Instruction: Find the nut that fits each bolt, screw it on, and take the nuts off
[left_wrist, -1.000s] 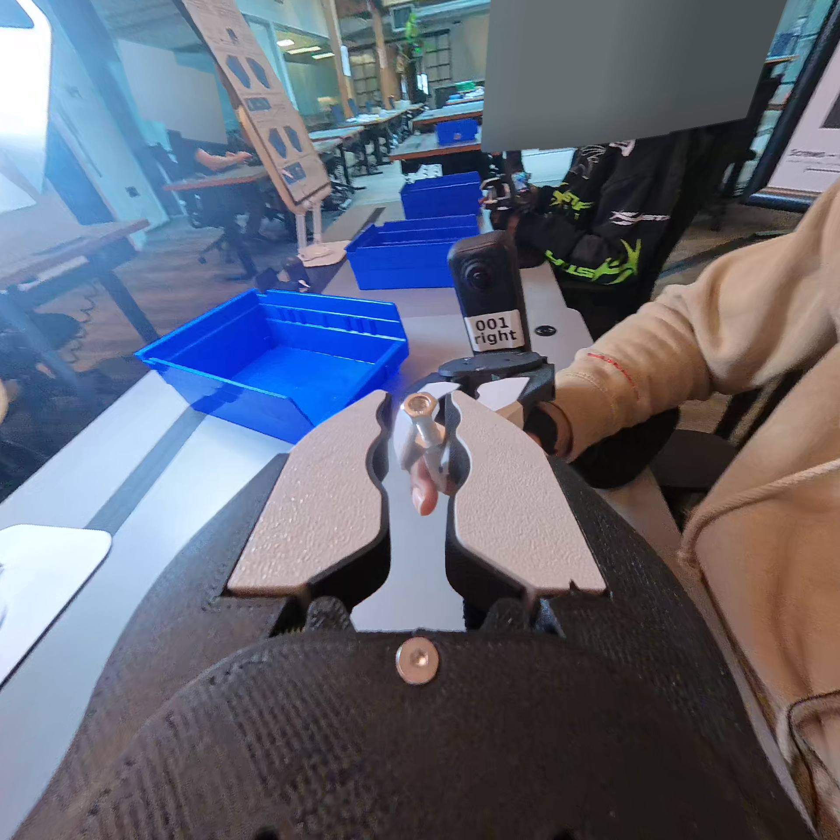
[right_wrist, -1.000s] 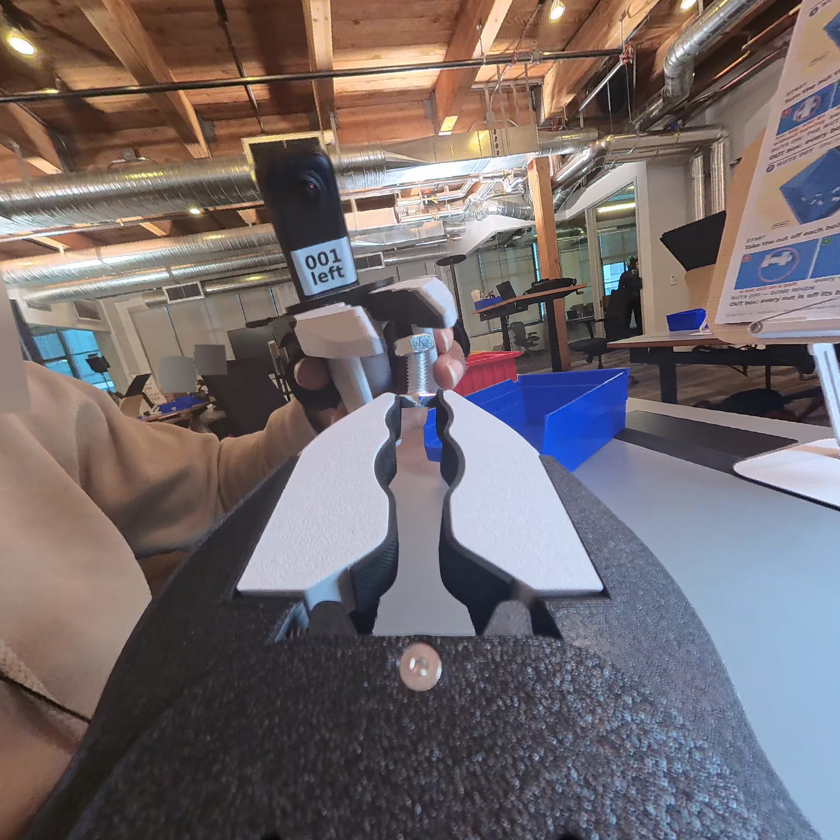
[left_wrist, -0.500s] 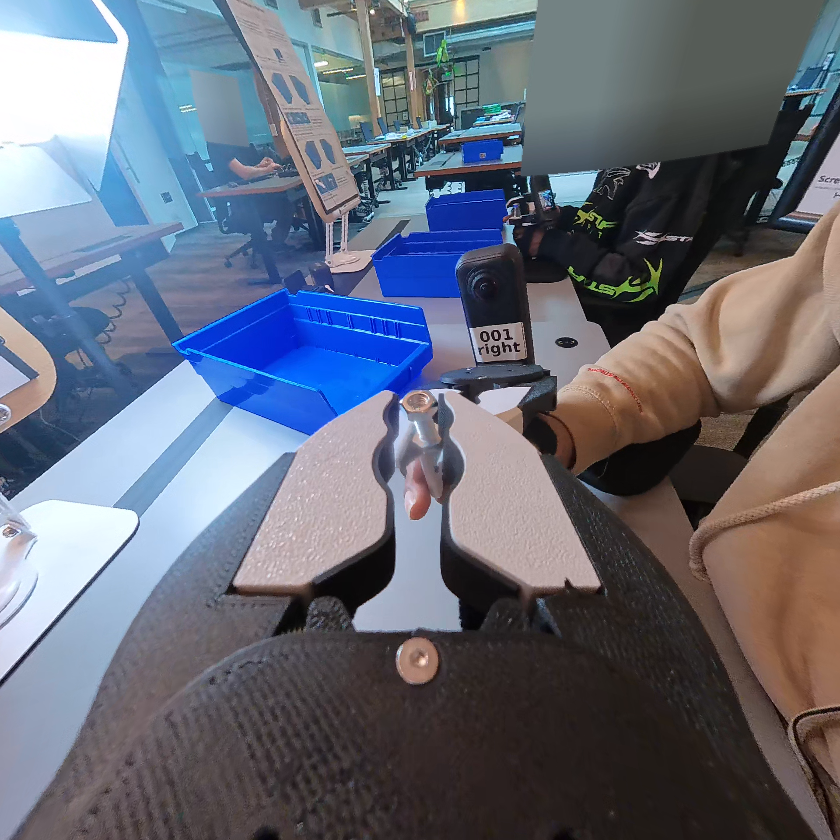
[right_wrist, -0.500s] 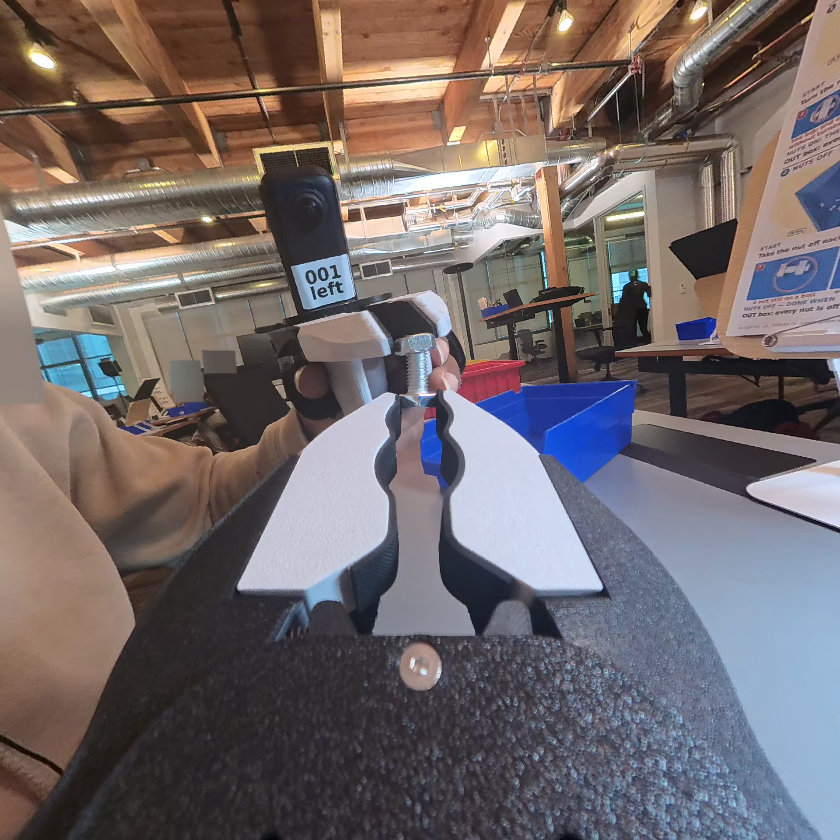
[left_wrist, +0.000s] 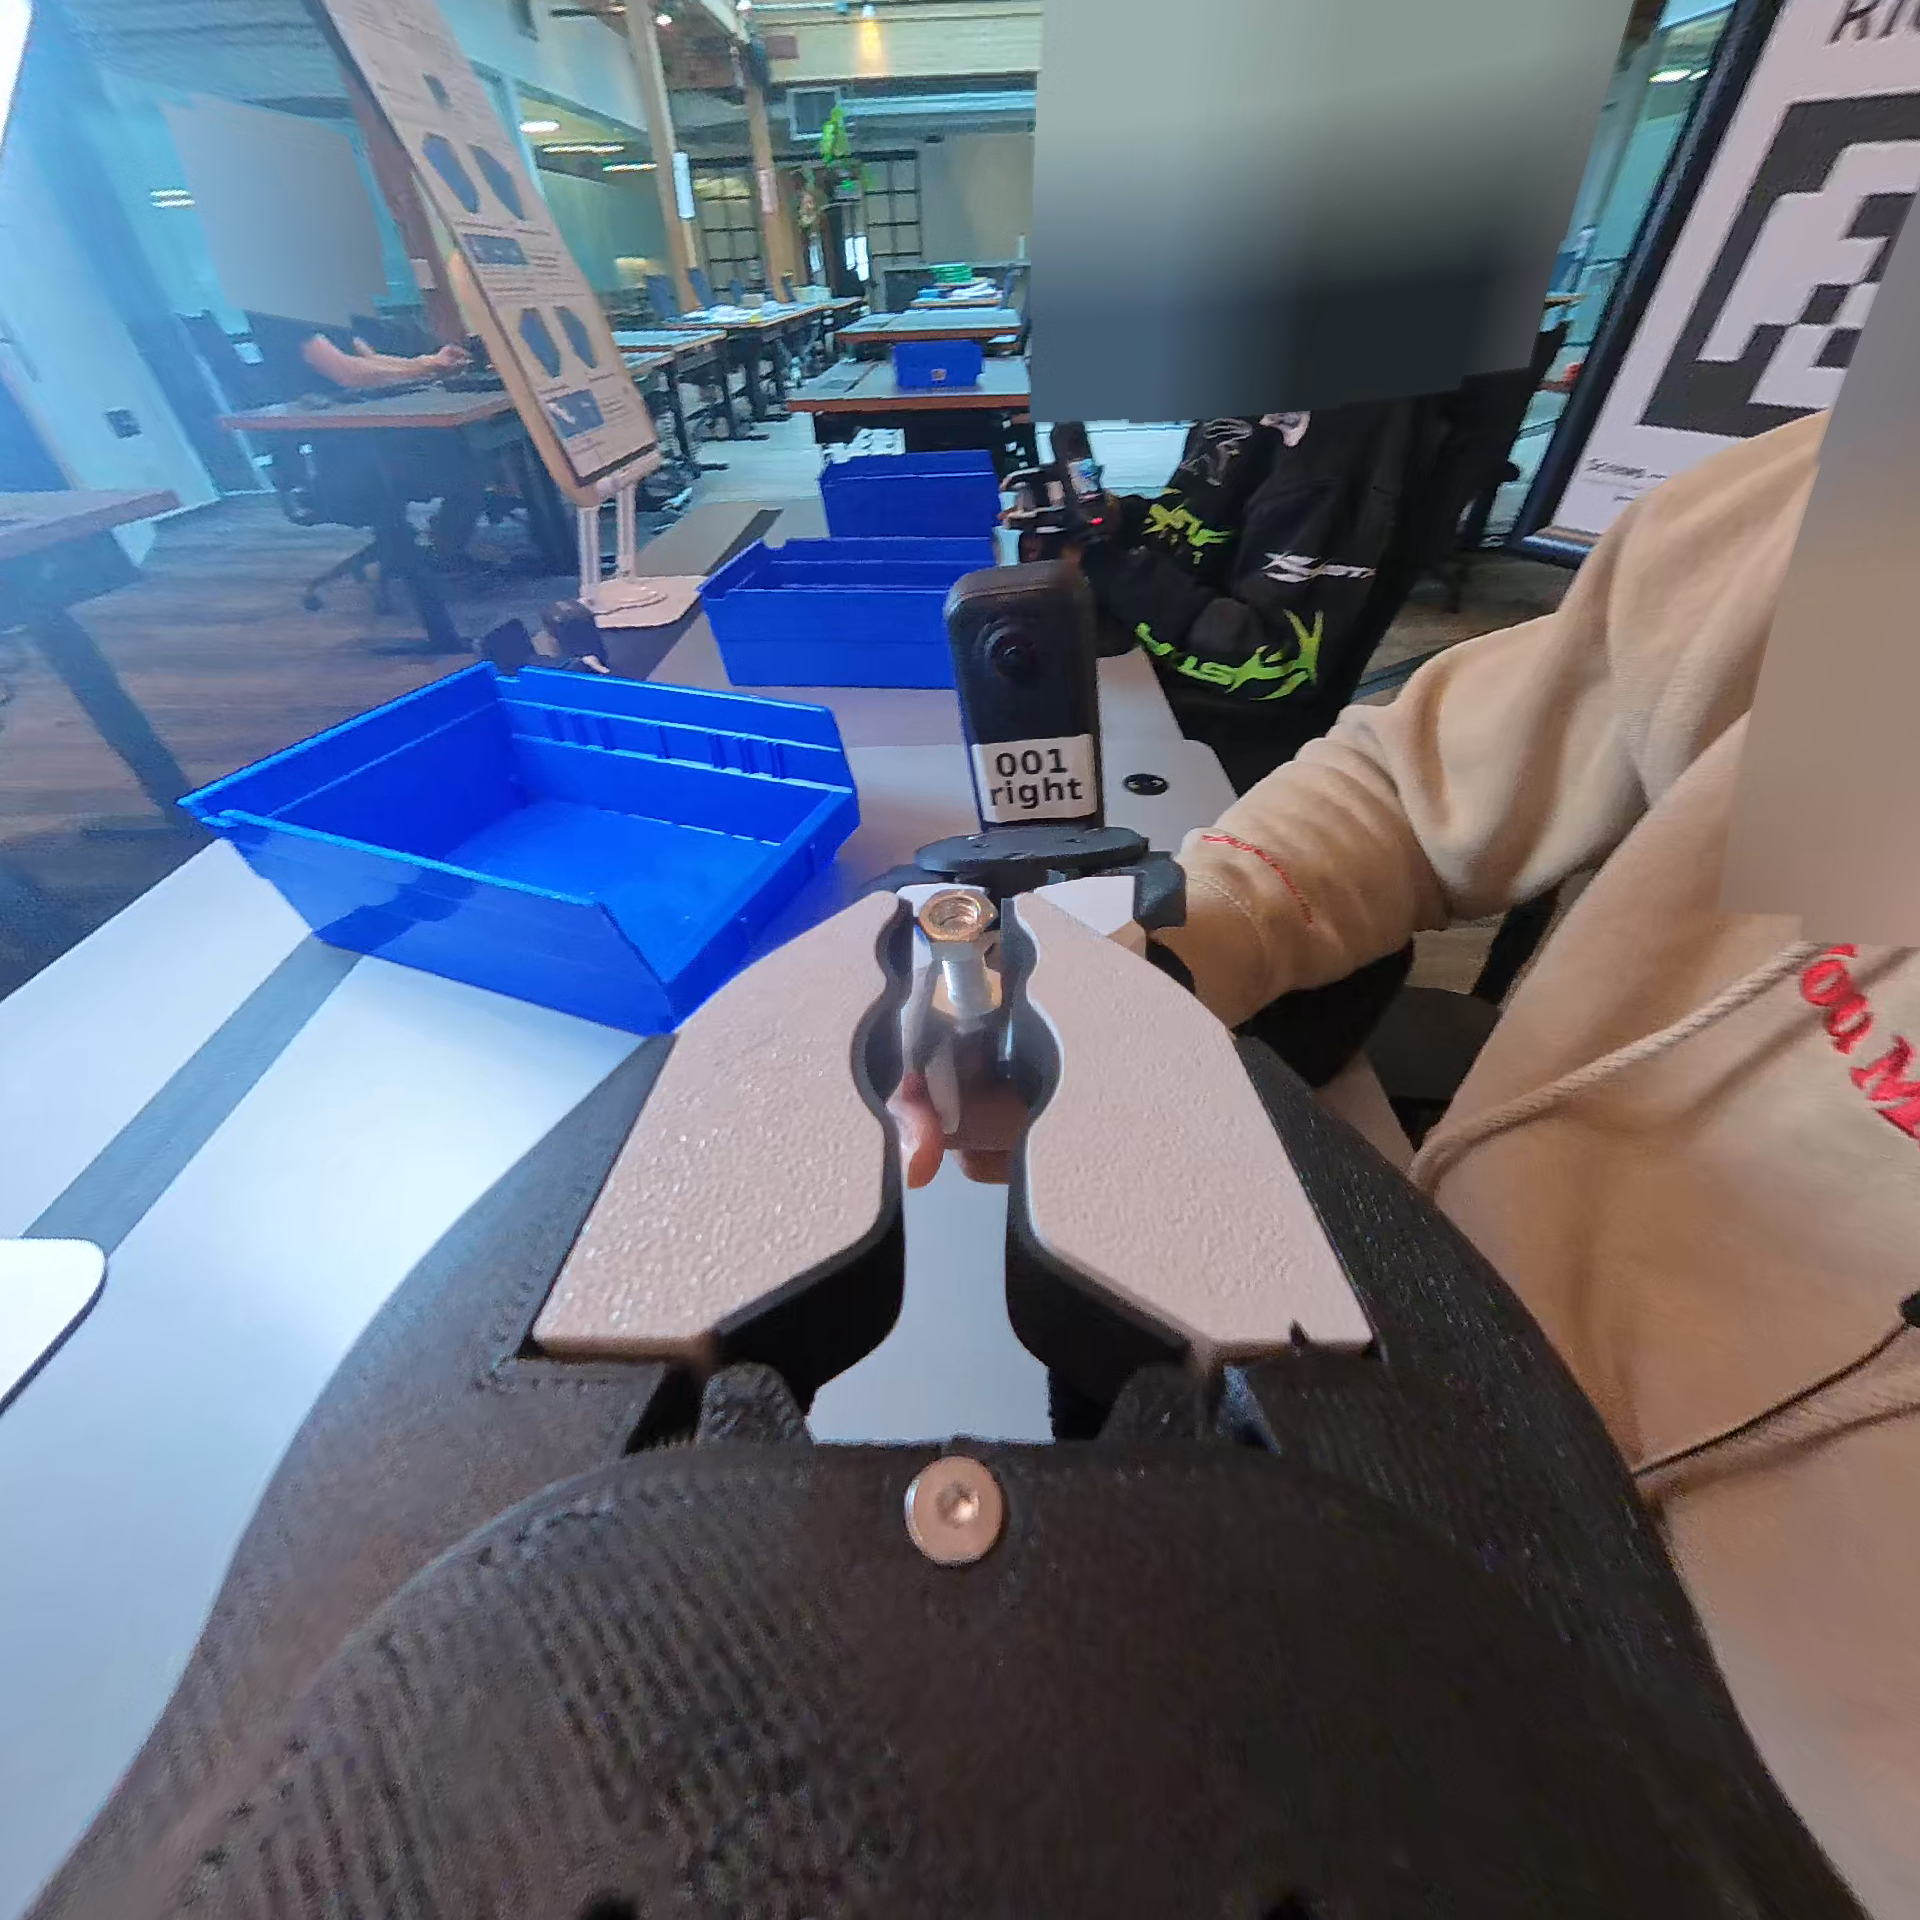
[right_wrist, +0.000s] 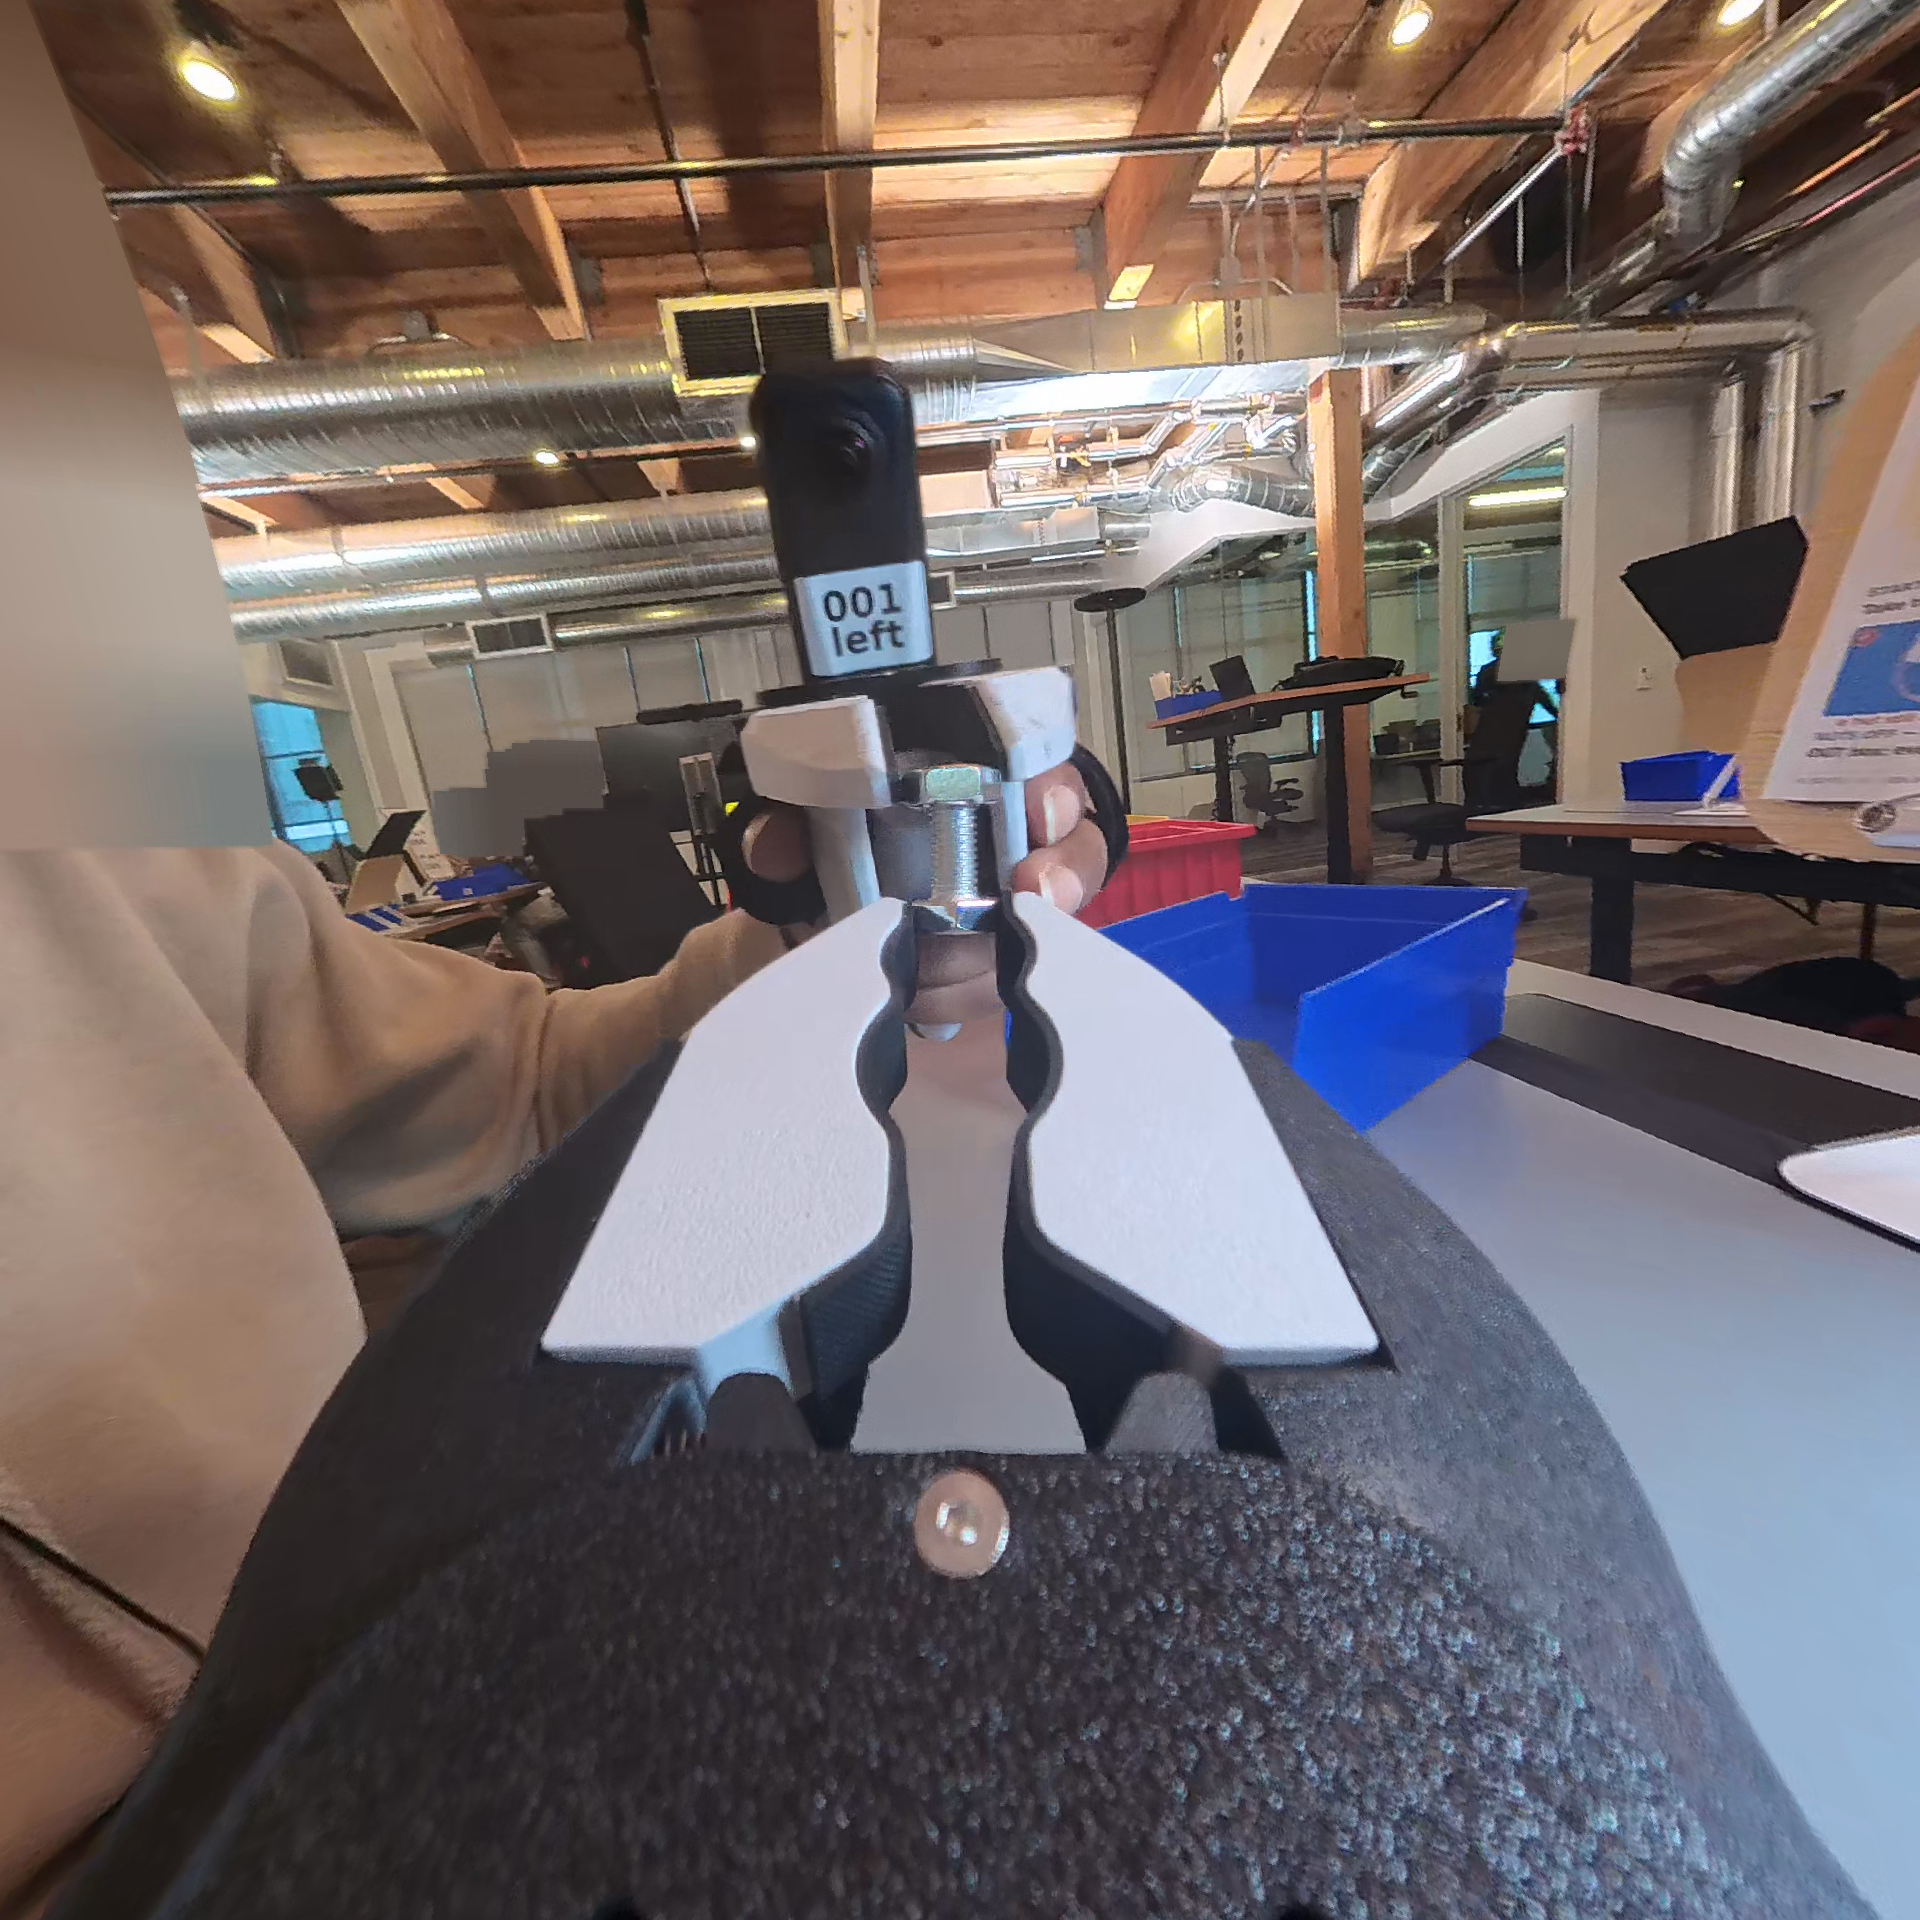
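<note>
Since the earlier frame I've levelled both; left tool (right_wrist: 951, 795) clamps bolt (right_wrist: 961, 847) head, upright mid-frame, right tool (right_wrist: 956, 920) clenches nut (right_wrist: 958, 914) beneath.

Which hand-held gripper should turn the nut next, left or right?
Right. The right hand-held gripper is shut on the nut at the end of the shank, so it can twist it. The left hand-held gripper clamps the bolt by its head, and probably serves best as the anchor.
</note>
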